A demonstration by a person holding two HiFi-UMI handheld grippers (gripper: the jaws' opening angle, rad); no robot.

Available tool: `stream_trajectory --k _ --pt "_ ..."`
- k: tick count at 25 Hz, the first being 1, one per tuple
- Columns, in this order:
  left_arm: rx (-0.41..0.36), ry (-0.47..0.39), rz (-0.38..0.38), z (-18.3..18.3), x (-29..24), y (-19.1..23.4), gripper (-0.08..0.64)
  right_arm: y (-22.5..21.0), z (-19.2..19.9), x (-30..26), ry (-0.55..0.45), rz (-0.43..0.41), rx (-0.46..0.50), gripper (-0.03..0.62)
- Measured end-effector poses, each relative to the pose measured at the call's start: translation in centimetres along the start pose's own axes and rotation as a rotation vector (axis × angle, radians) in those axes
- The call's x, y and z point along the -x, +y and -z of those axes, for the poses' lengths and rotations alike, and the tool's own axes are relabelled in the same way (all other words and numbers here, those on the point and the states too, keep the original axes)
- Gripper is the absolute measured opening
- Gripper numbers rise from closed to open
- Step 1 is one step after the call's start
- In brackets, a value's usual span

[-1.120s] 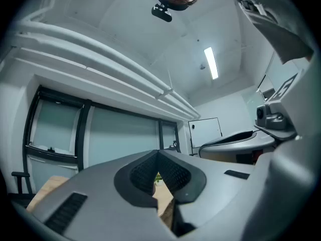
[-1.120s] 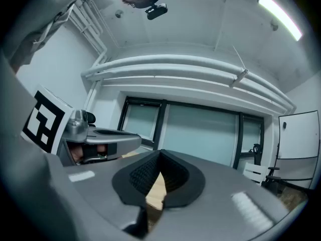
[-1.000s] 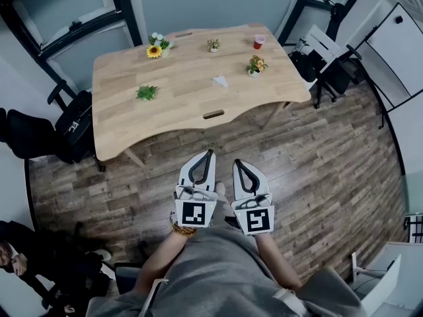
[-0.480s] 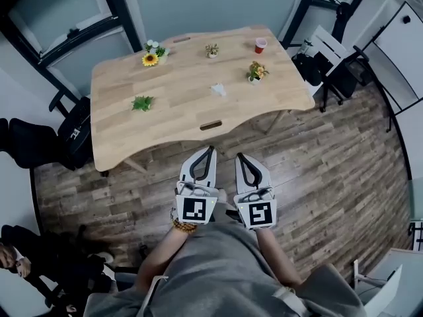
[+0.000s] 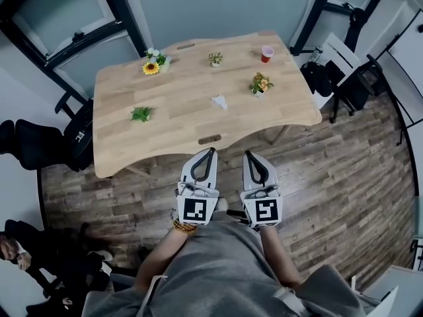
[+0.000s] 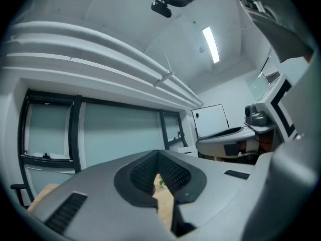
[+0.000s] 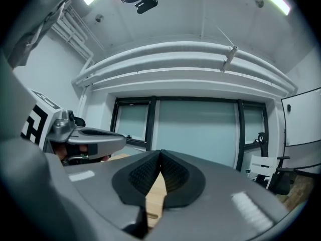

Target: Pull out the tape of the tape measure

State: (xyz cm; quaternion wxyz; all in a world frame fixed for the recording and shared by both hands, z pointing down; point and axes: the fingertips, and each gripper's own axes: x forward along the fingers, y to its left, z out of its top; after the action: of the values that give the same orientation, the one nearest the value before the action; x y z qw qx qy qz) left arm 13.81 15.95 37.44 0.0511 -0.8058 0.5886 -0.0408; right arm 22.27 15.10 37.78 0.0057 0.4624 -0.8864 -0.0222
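Observation:
I make out no tape measure for certain; a small white object (image 5: 219, 102) lies mid-table, too small to identify. My left gripper (image 5: 210, 151) and right gripper (image 5: 248, 154) are held side by side in front of my body, over the floor just short of the table's near edge. Both are shut with nothing between the jaws. In the left gripper view the left gripper (image 6: 158, 152) has its tips meeting, with a strip of tabletop beyond. The right gripper (image 7: 160, 152) looks the same in its own view, which points level at the windows.
The wooden table (image 5: 178, 121) carries a sunflower (image 5: 151, 68), a green sprig (image 5: 141, 114), two small potted plants (image 5: 215, 59) (image 5: 260, 84) and a red cup (image 5: 267, 53). Black chairs (image 5: 76, 134) stand left, a white chair (image 5: 337, 51) right. A person (image 5: 26, 256) sits at lower left.
The table has drawn slightly closer and shifted right in the head view. Both grippers stay shut, side by side, and have edged a little toward the table.

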Motion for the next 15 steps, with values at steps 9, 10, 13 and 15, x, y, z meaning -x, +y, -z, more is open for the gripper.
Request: stream_trajectory --k 9,10,13,15 --pt "0.0 0.043 -0.089 1.2 -2.1 2.7 0.008 -4.2 2.6 -2.8 0.033 -0.015 -0.019 0.011" --pt "0.004 0.042 -0.094 1.3 -2.4 3.0 0.008 -4.4 2.8 -3.1 0.037 -0.014 -0.02 0.011" --pt "0.021 0.048 -0.097 2.1 -3.3 3.8 0.009 -4.7 3.4 -4.0 0.055 -0.01 -0.013 0.011" --pt "0.037 0.058 -0.085 2.8 -4.3 4.3 0.008 -4.7 3.8 -4.7 0.077 -0.012 0.006 0.011"
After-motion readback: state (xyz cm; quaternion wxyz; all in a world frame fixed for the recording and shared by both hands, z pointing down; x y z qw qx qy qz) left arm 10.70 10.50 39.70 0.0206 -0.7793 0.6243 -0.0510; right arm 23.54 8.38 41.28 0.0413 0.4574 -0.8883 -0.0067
